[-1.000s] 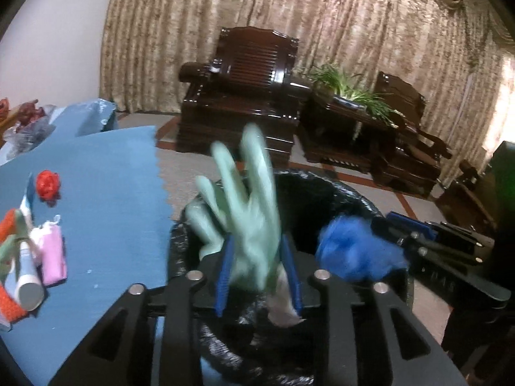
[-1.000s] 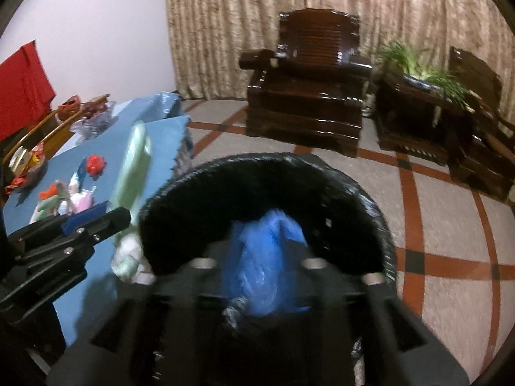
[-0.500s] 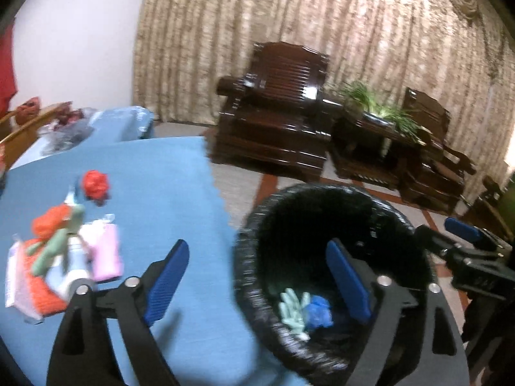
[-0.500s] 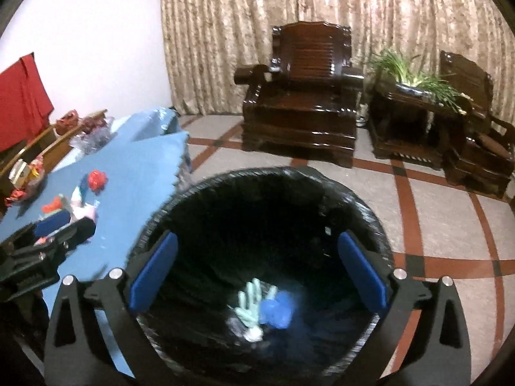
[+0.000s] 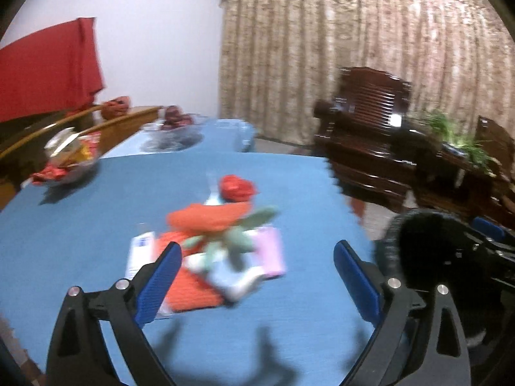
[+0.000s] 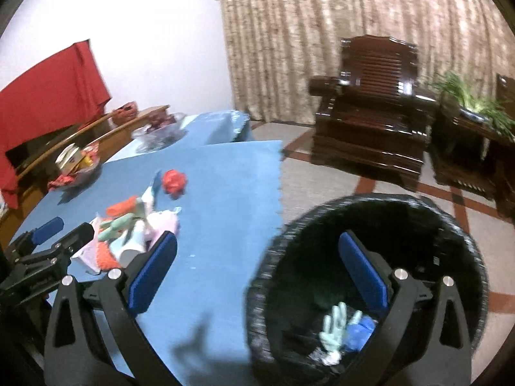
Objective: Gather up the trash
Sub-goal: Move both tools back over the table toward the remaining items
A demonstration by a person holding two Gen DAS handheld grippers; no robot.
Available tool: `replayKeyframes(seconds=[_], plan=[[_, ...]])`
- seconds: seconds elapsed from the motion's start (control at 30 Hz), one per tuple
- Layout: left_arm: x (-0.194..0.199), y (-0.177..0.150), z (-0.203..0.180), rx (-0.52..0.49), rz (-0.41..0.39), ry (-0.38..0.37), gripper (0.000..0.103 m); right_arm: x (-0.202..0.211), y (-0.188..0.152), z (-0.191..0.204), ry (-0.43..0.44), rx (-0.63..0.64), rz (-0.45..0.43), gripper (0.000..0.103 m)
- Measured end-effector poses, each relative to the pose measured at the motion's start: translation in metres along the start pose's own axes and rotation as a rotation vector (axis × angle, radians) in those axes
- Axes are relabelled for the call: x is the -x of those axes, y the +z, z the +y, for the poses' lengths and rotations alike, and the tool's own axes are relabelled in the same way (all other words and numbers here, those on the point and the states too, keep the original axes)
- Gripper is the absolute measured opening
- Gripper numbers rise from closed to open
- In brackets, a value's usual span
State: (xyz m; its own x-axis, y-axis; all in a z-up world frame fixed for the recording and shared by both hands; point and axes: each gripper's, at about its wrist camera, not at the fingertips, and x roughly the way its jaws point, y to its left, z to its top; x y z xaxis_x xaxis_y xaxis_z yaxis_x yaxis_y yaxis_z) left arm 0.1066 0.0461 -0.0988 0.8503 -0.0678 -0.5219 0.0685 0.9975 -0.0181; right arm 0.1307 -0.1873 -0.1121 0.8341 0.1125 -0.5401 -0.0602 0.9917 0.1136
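Partly done. A mint rubber glove and a crumpled blue wad already lie at the bottom of the bin, directly ahead of and below the right gripper; bin is round, lined with a crinkly black bag, standing on the floor beside the table.

Left: the trash pile on the flat blue tablecloth, just ahead of the left gripper, between and beyond its blue pads. Pile is blurred: orange knit-looking fabric, another pale green floppy glove, pink soft packet, a white tube shape. A red crumpled ball sits further ahead, apart from the pile.

Left gripper jaws have just been opening, now wide apart, nothing between the pads. Right gripper jaws likewise just opened, fully apart, empty.

Glass bowl of wrappers far ahead-left, likely not trash.
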Motion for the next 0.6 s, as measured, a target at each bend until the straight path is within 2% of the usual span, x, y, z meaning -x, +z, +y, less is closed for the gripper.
replayKeyframes(seconds=[0.13,0.33,0.43,0.6], plan=[[-0.002,-0.012,0.034,0.022,0.012,0.086,0.093,-0.014,-0.001,0.028,0.034,0.047,0.0,0.098],[-0.012,-0.025,0.076,0.064,0.037,0.166,0.092,-0.038,-0.005,0.061,0.066,0.087,0.001,0.098],[-0.022,-0.031,0.087,0.082,0.054,0.185,0.092,-0.048,-0.007,0.072,0.079,0.1,0.01,0.098],[-0.039,-0.044,0.1,0.114,0.104,0.185,0.085,-0.061,-0.012,0.089,0.094,0.127,0.026,0.098]])
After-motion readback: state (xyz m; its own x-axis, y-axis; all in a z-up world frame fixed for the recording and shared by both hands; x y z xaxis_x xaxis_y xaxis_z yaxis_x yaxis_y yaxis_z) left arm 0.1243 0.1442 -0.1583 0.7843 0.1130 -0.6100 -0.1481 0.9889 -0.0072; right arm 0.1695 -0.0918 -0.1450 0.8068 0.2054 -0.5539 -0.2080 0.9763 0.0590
